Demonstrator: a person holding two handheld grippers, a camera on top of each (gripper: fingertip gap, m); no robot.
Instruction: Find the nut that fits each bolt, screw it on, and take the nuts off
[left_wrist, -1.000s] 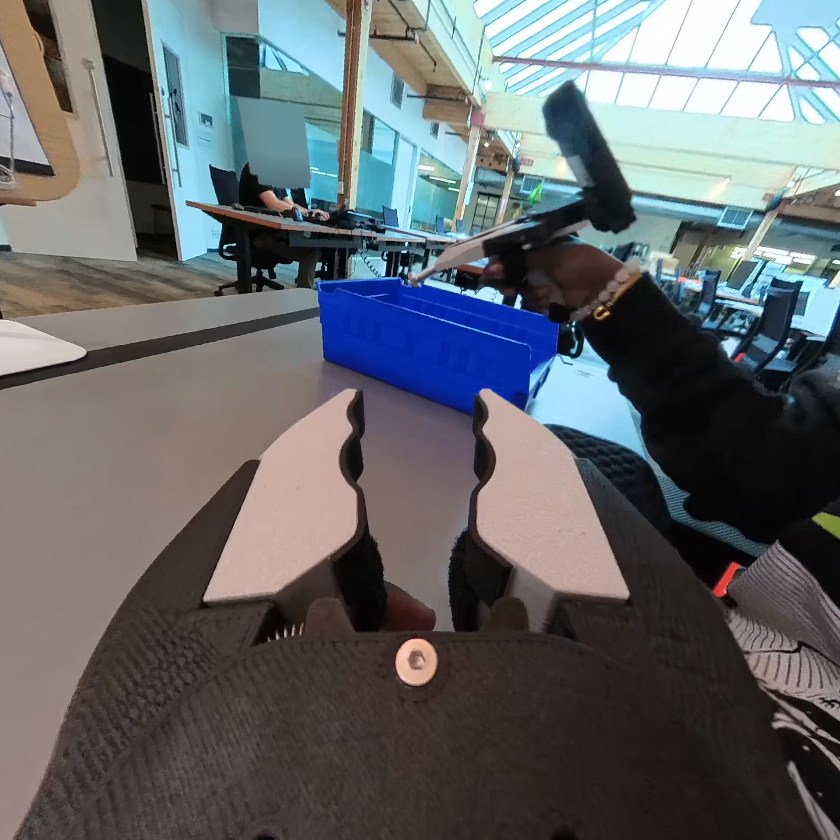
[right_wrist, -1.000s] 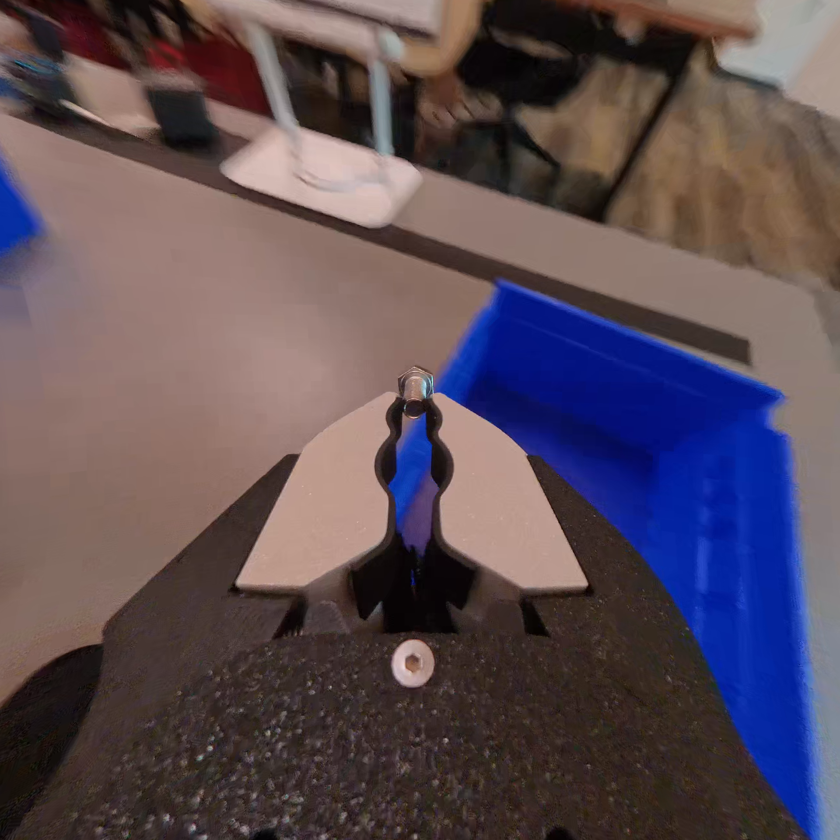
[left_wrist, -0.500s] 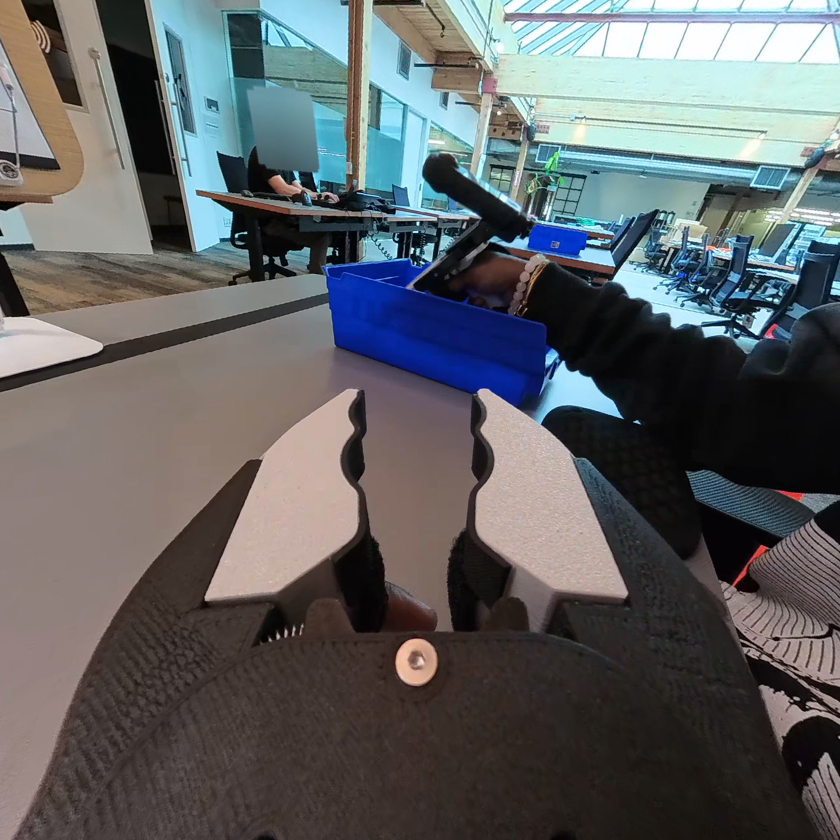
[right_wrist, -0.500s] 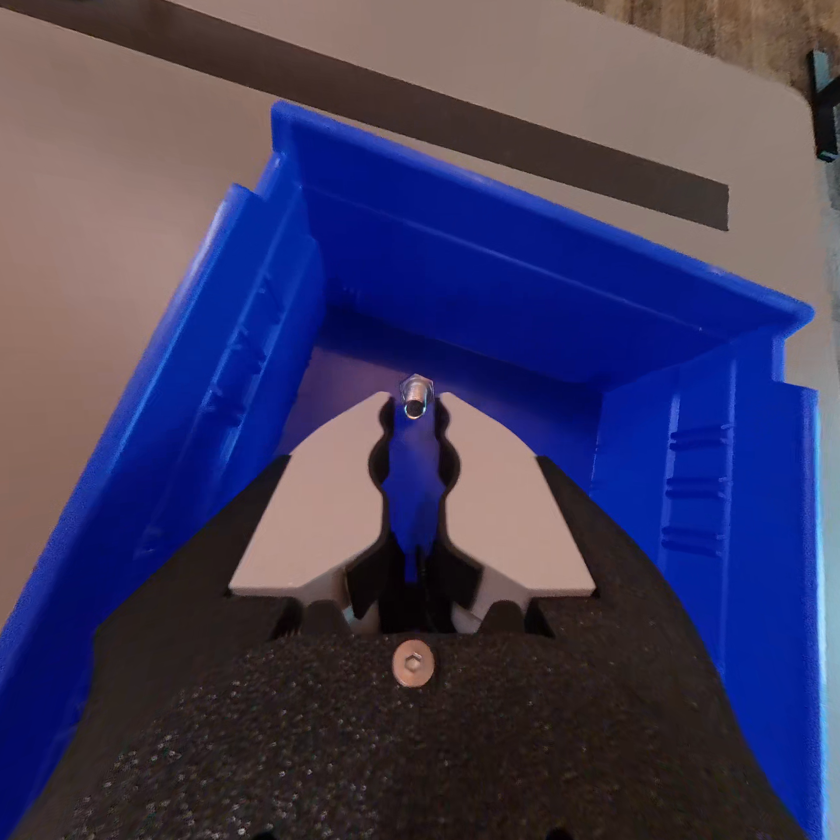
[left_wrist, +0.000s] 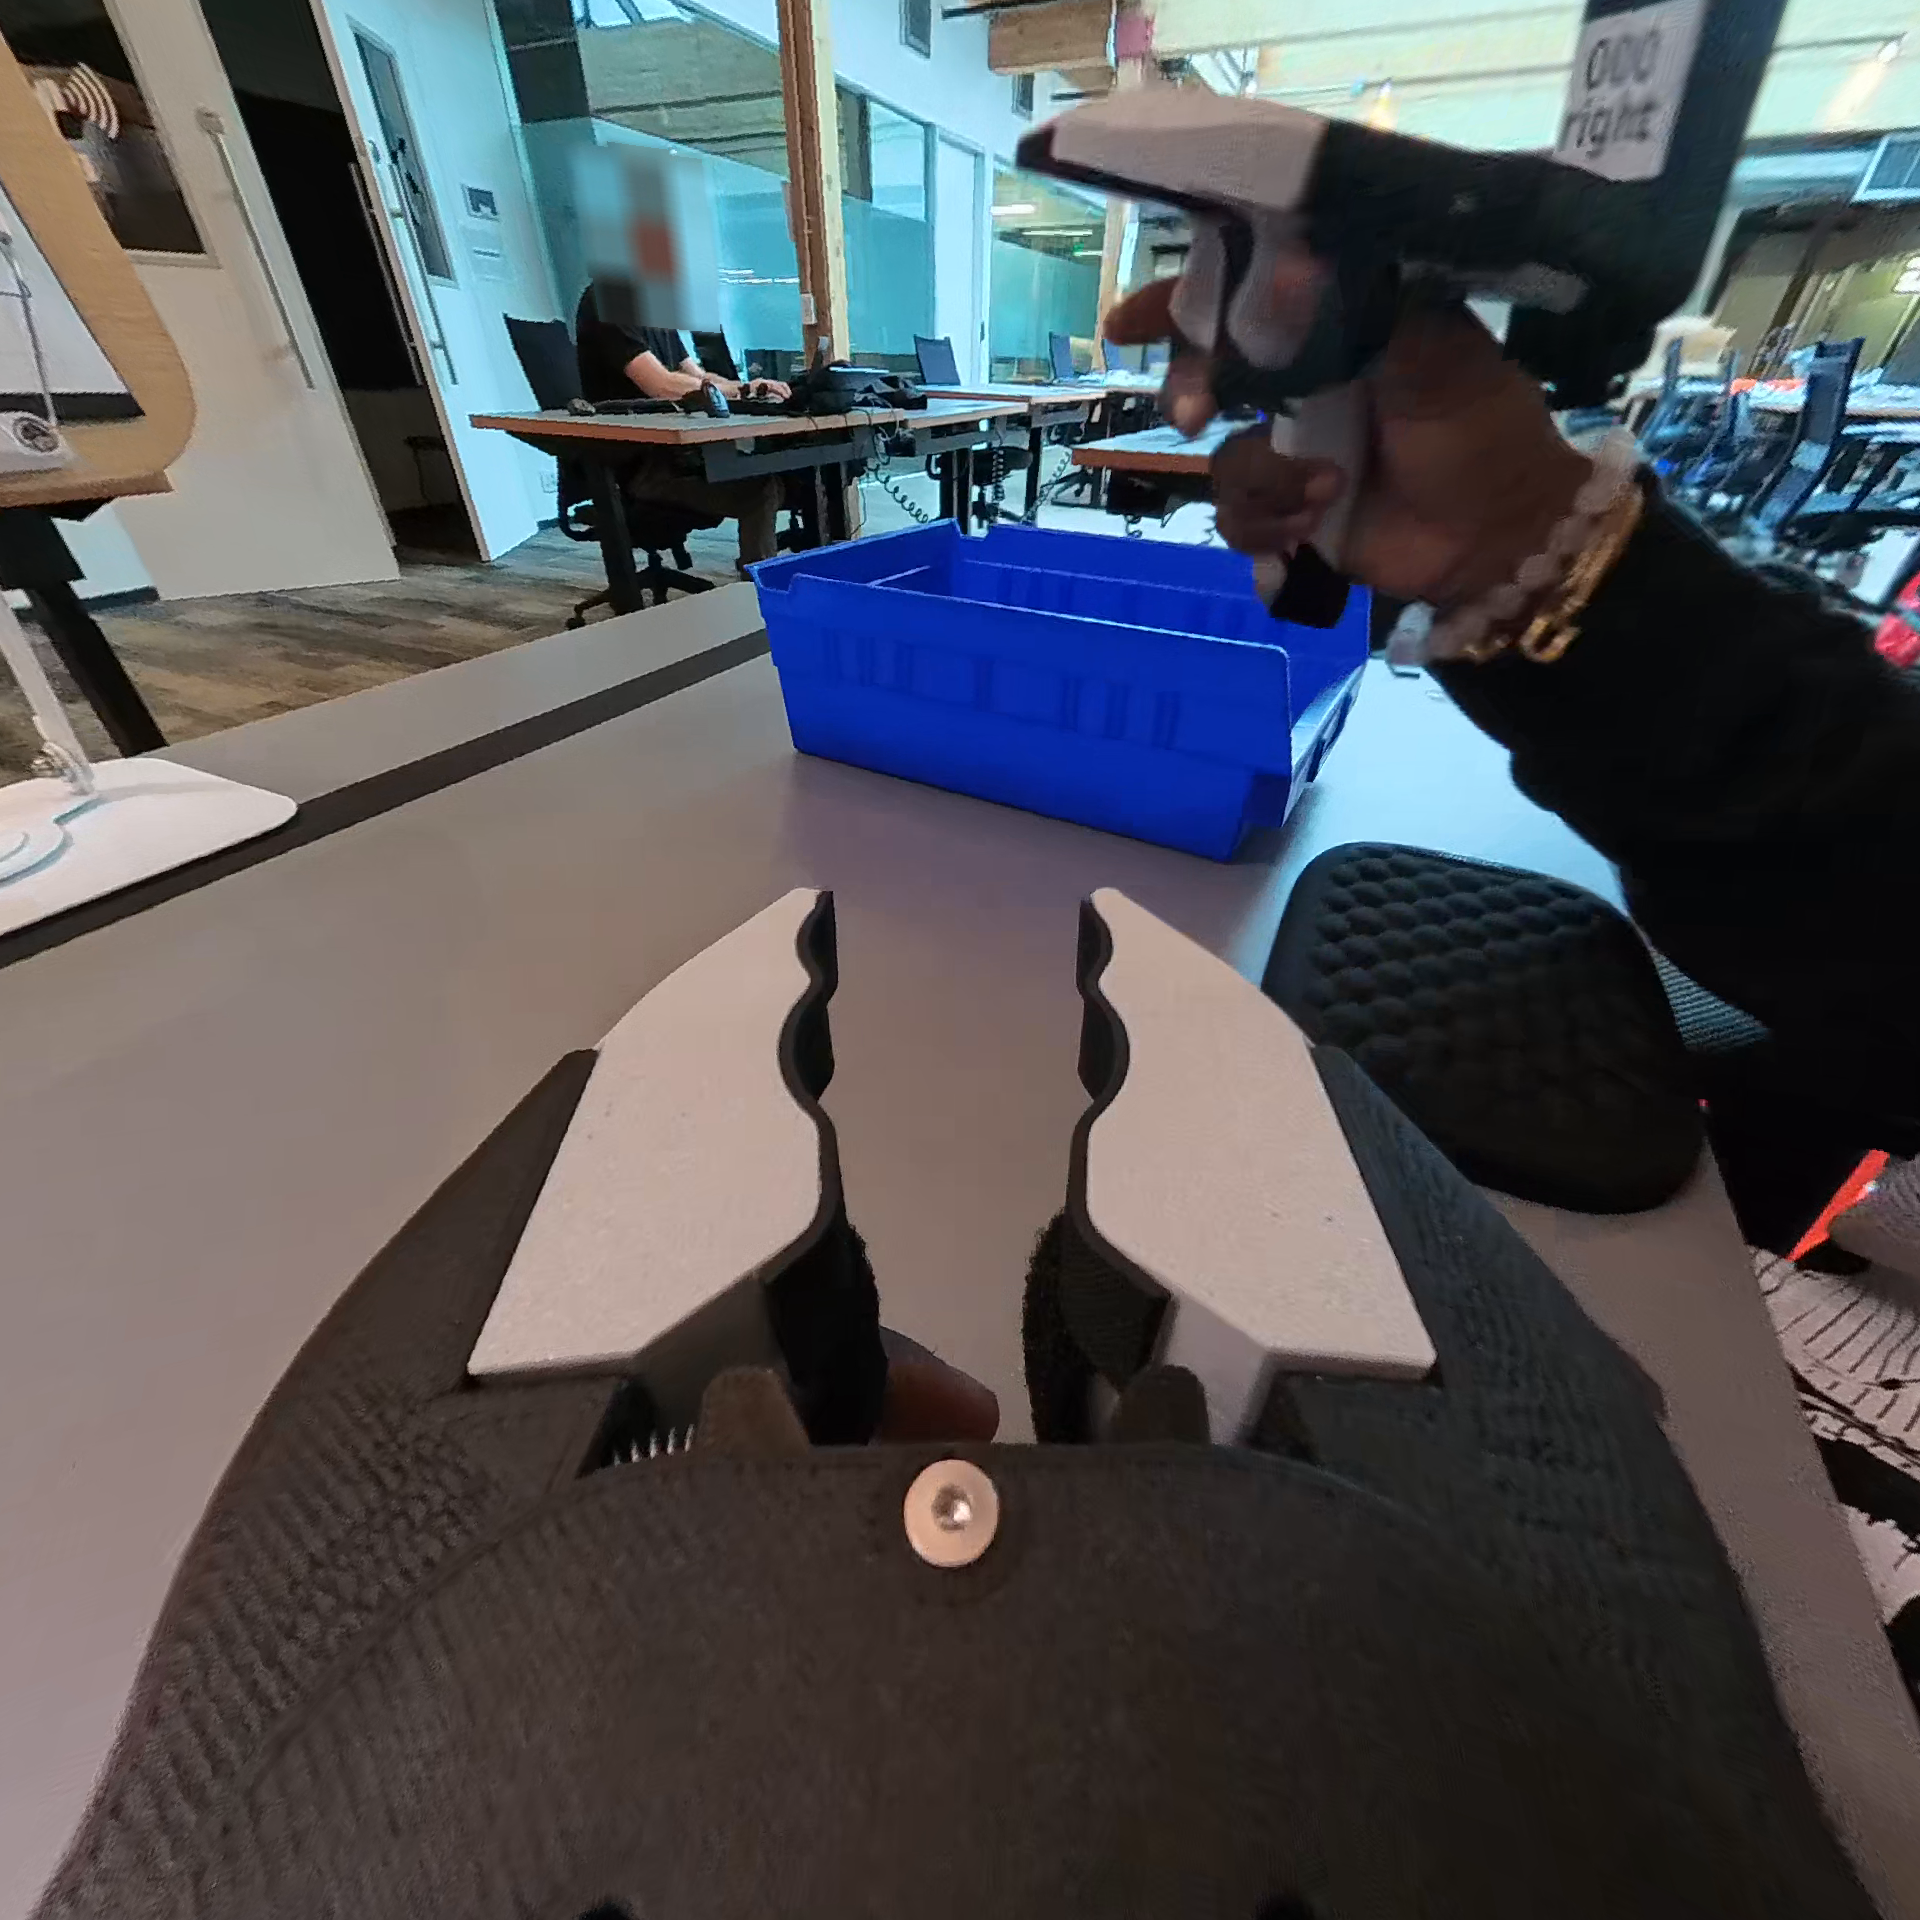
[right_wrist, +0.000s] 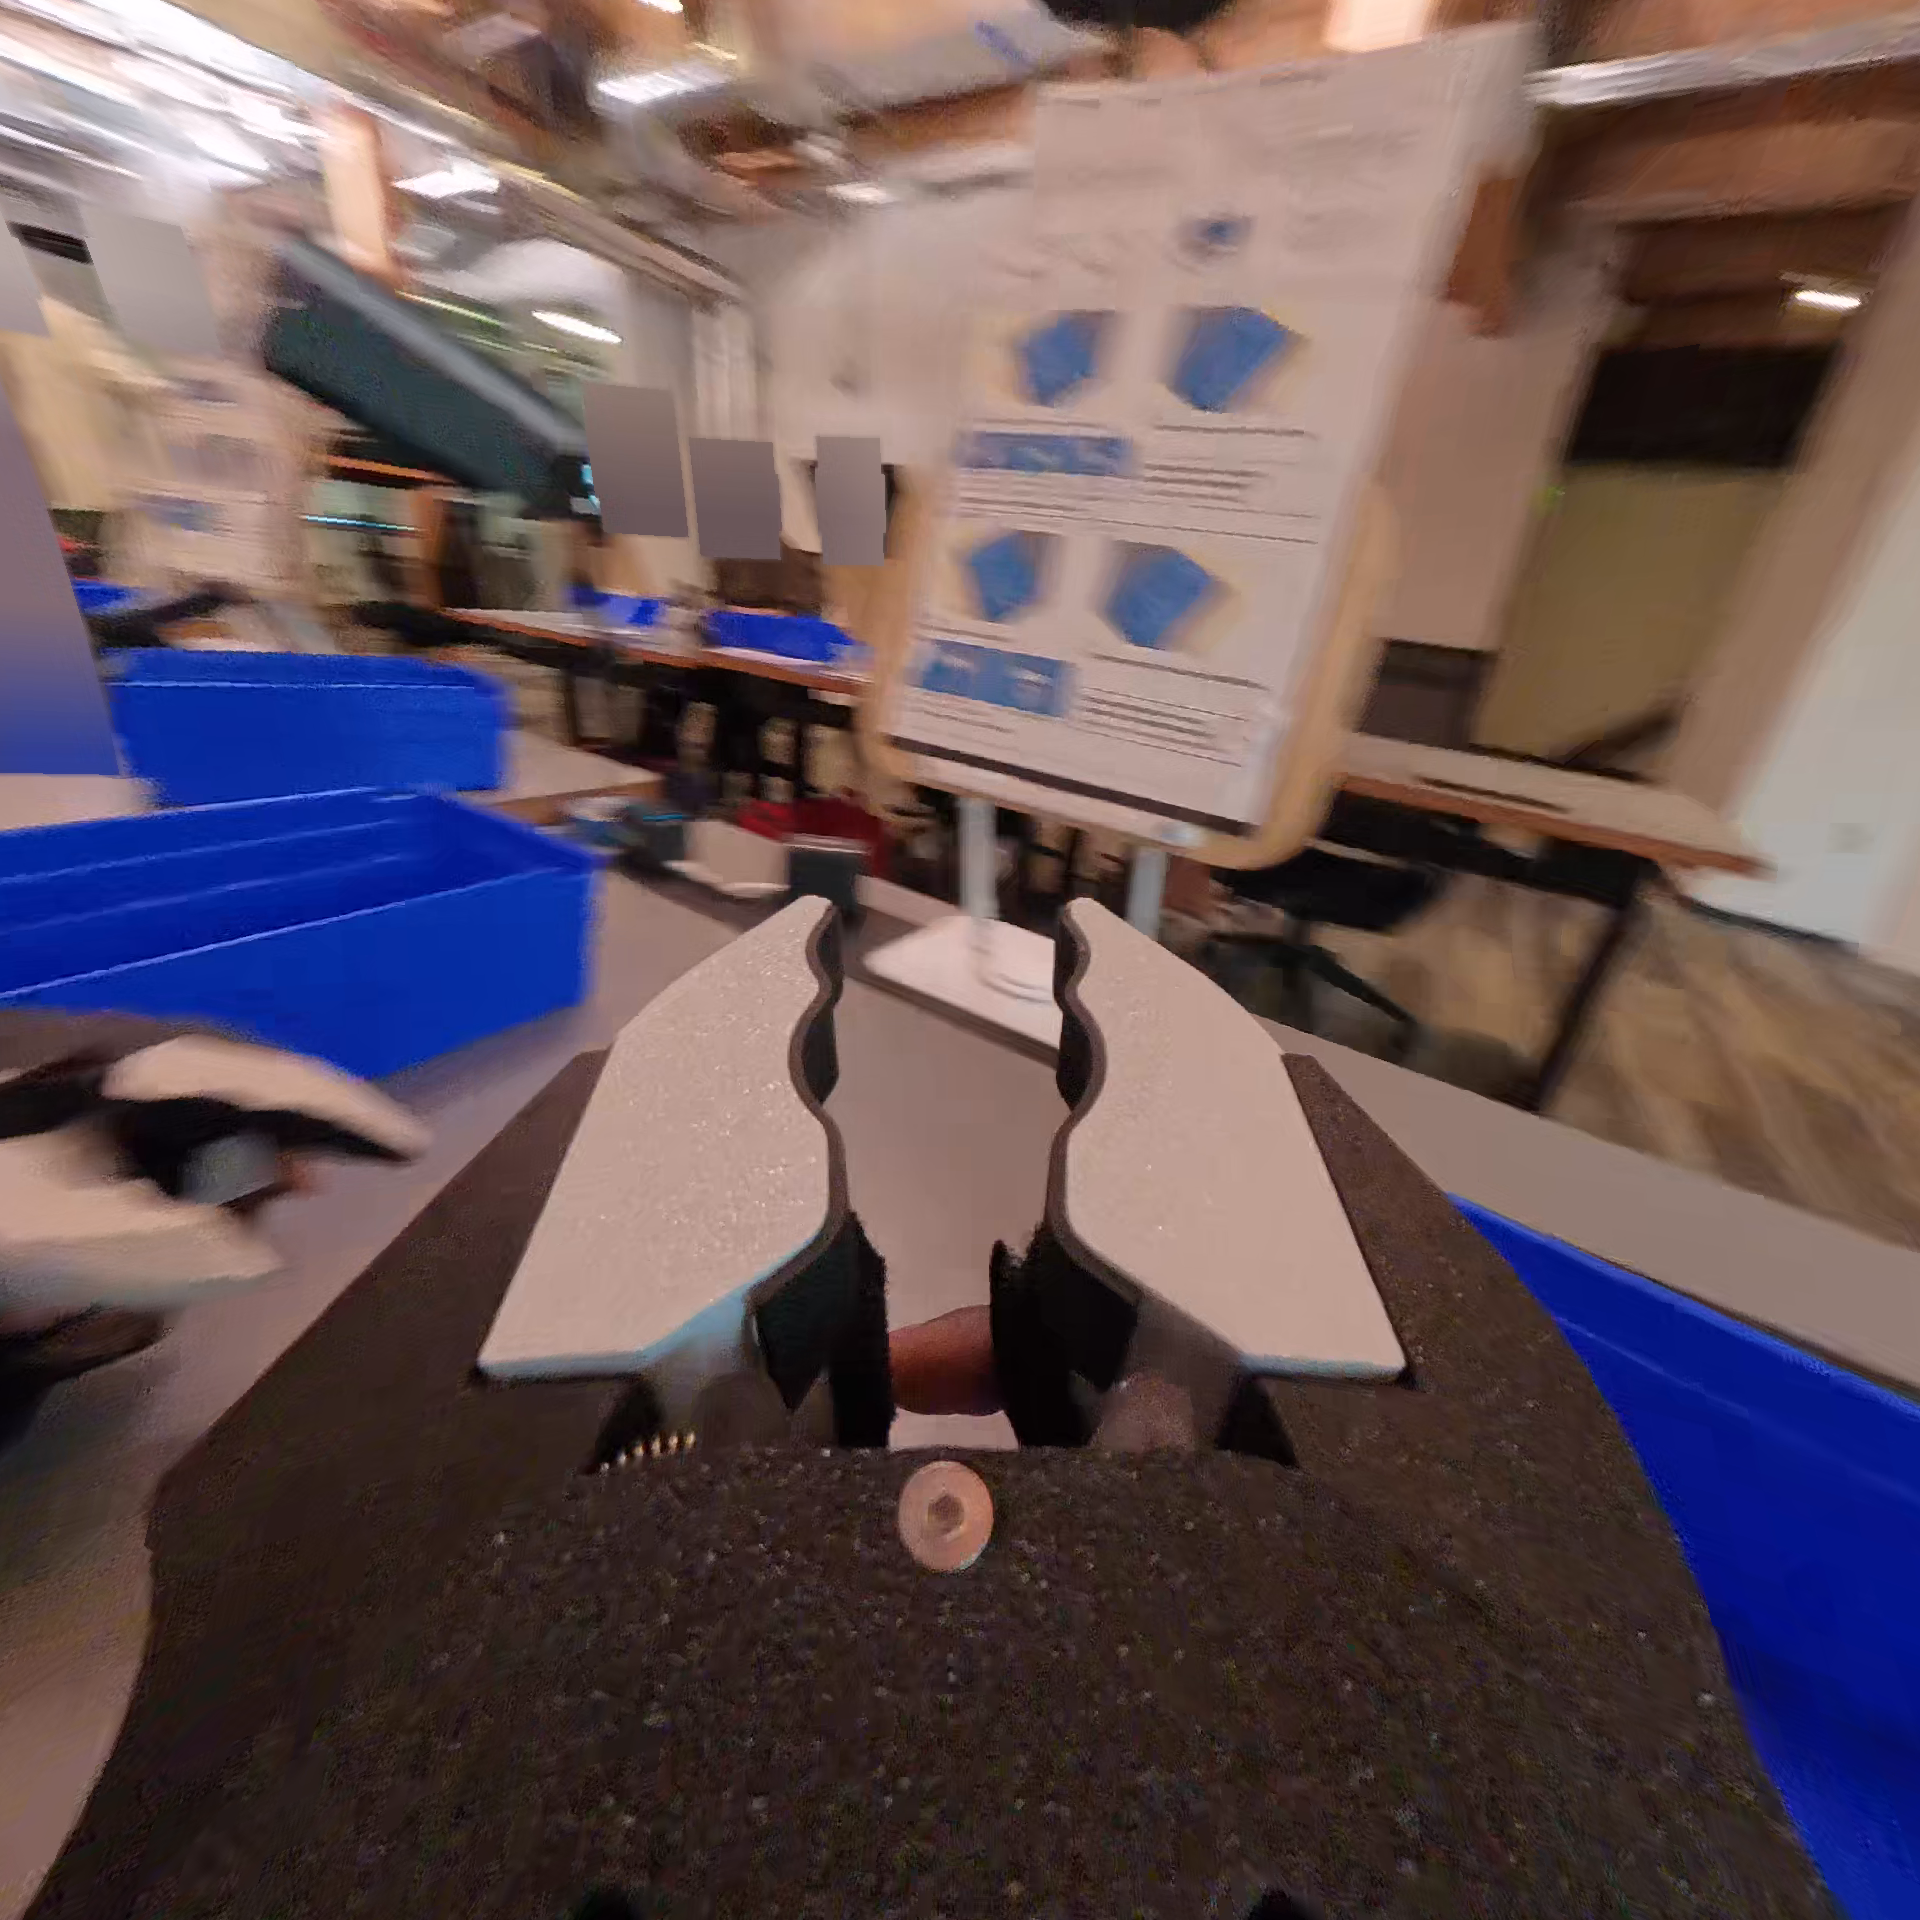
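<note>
My left gripper is open and empty, low over the grey table. A blue bin stands ahead of it; its inside is hidden from here. My right gripper is open and empty, and nothing lies between its fingers. In the left wrist view it is raised above and to the right of the bin, held by a hand in a black sleeve. No bolt or nut shows in either view. The left gripper also shows blurred at the left of the right wrist view.
The right wrist view is motion-blurred. A blue bin wall lies at its lower right and further blue bins at the left. A sign board on a white stand stands behind the table. A black mesh pad sits at the table's right edge. Tip to tip, the grippers are about 20 cm apart.
My right gripper held a small bolt with a nut over the blue bin, then opened; the bolt is gone from its grasp. It has swung up and away. The left gripper stayed open and still.
</note>
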